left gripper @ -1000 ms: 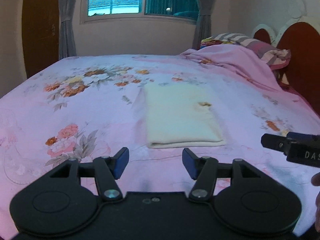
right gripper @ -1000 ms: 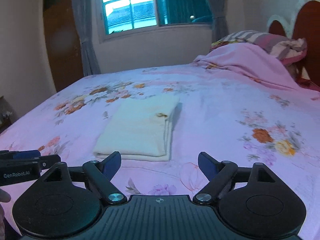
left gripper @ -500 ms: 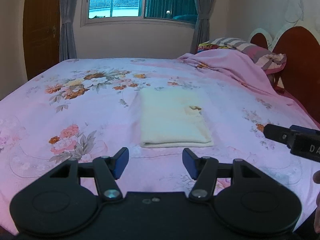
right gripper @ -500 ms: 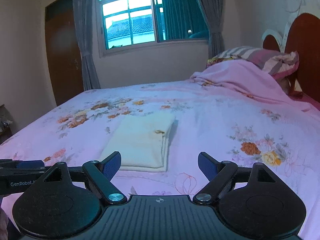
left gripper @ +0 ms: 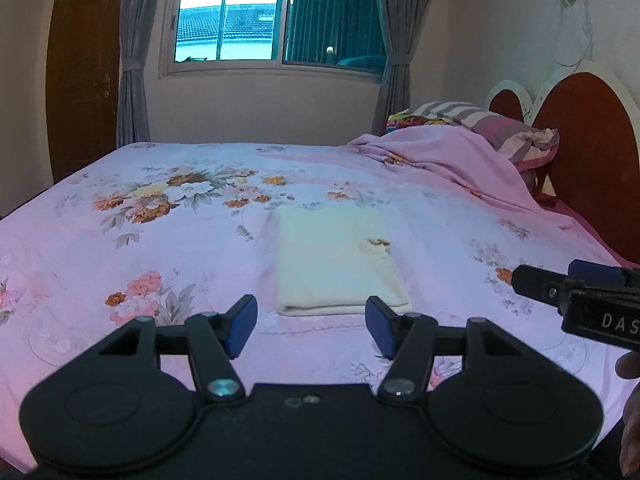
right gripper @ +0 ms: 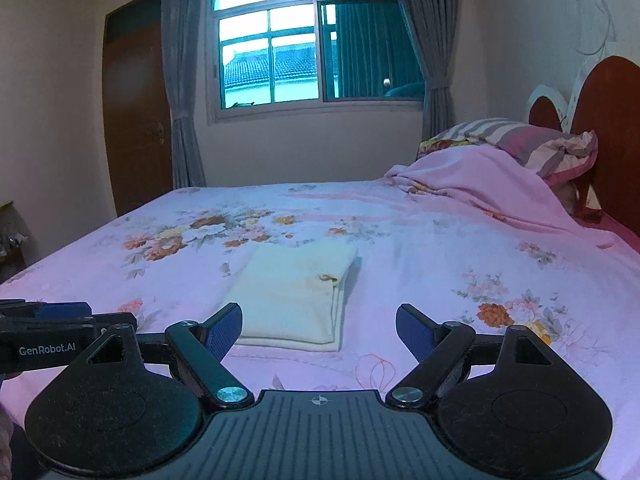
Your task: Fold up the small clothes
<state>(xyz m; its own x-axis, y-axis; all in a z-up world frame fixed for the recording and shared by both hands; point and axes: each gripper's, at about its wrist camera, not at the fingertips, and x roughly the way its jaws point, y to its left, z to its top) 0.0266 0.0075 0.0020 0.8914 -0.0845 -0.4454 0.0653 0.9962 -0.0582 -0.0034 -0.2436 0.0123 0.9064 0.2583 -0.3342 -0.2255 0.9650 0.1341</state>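
A cream garment (left gripper: 334,260) lies folded into a flat rectangle on the pink floral bedsheet (left gripper: 160,240), with a small brown mark near its right side. In the right wrist view the folded garment (right gripper: 296,292) shows stacked layers along its right edge. My left gripper (left gripper: 311,326) hovers in front of the garment's near edge, open, with nothing between its blue pads. My right gripper (right gripper: 319,332) is also open and empty, held back from the garment. Each gripper's tip shows at the edge of the other's view.
A rumpled pink blanket (left gripper: 452,164) and striped pillows (left gripper: 492,128) lie at the bed's right end against a brown headboard (left gripper: 588,160). A curtained window (left gripper: 276,20) and a wooden door (left gripper: 84,92) stand beyond the bed. A hand (left gripper: 630,364) shows at the right edge.
Both grippers have drawn back from the folded garment and risen, so it looks smaller and farther away. The views tilt up, showing more window and wall. Jaws are unchanged.
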